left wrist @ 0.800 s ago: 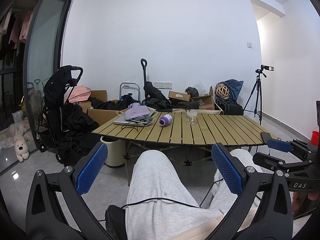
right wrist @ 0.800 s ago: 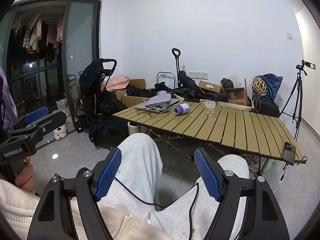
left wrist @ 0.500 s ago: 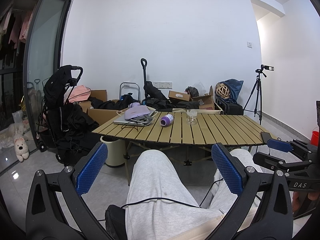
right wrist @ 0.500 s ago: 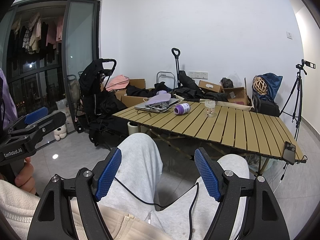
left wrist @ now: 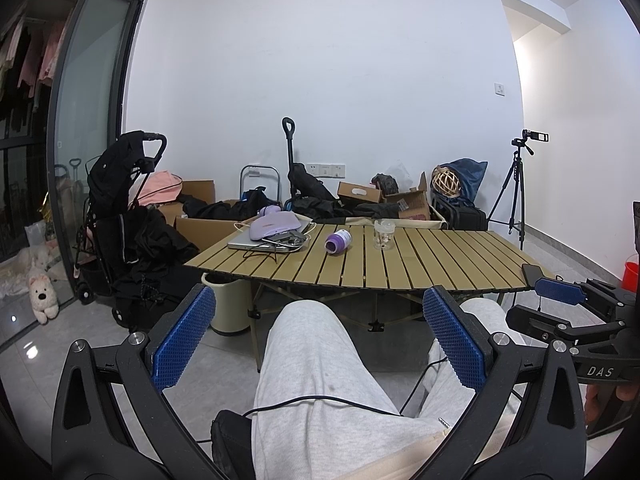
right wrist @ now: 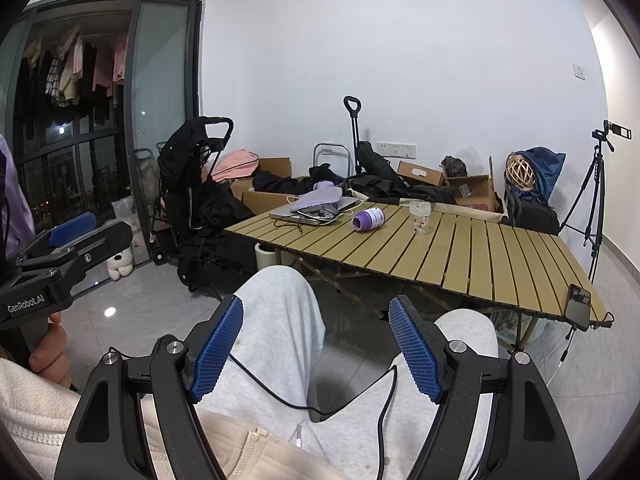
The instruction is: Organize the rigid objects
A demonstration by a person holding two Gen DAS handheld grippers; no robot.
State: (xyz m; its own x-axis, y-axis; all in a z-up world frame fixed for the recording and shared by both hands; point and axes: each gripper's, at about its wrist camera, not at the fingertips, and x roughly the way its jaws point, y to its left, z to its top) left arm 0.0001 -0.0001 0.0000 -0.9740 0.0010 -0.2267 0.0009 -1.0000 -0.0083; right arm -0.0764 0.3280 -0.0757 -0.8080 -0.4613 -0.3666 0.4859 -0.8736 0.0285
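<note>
Two grippers sit low over the person's lap, well short of the slatted table (left wrist: 420,264). Left gripper (left wrist: 320,340) has its jaws spread wide, nothing between them; right gripper (right wrist: 316,348) likewise apart and empty. Task objects are on the far half of the table: purple bottle (left wrist: 338,241) lying on its side, small clear glass jar (left wrist: 383,234) upright just to its right, the two near each other but apart. Laptop (left wrist: 256,242) with a lilac pouch (left wrist: 274,225) and cables on top sits at the far left corner; black phone (right wrist: 579,306) at the near right edge. Judgement: step in hand is the reach. Bring one gripper in level with the bottle, jaws across its short width, not its length, since a lying cylinder likely rolls along the slats. Keep clear of the jar, which may tip.
</note>
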